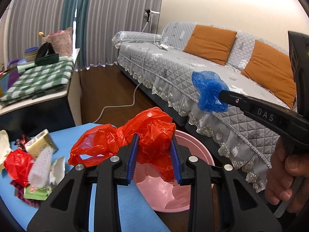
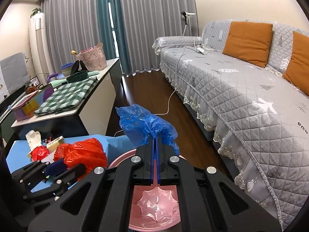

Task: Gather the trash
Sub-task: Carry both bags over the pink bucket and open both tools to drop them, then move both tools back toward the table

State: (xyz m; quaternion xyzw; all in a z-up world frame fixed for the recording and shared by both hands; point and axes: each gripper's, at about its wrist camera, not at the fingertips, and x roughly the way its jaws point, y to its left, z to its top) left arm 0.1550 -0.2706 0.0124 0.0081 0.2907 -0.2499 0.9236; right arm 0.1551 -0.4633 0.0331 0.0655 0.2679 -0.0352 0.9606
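Note:
My left gripper [image 1: 154, 145] is shut on a crumpled red plastic bag [image 1: 146, 135] and holds it over the rim of a pink bin [image 1: 195, 154]. My right gripper [image 2: 156, 137] is shut on a crumpled blue plastic bag [image 2: 143, 123], held above the same pink bin [image 2: 156, 208]. In the left wrist view the right gripper [image 1: 222, 96] and its blue bag [image 1: 209, 90] hang high to the right. In the right wrist view the left gripper [image 2: 56, 166] and red bag [image 2: 83, 154] sit lower left. More trash lies piled on the blue table [image 1: 123, 203]: a second red bag [image 1: 17, 166], wrappers, a carton [image 1: 40, 145].
A grey quilted sofa [image 2: 241, 100] with orange cushions [image 2: 249, 40] runs along the right. A sideboard [image 2: 92, 100] at left carries a green checked cloth [image 2: 65, 96], bowls and a pink basket. A white cable [image 2: 170, 100] lies on the dark wood floor between them.

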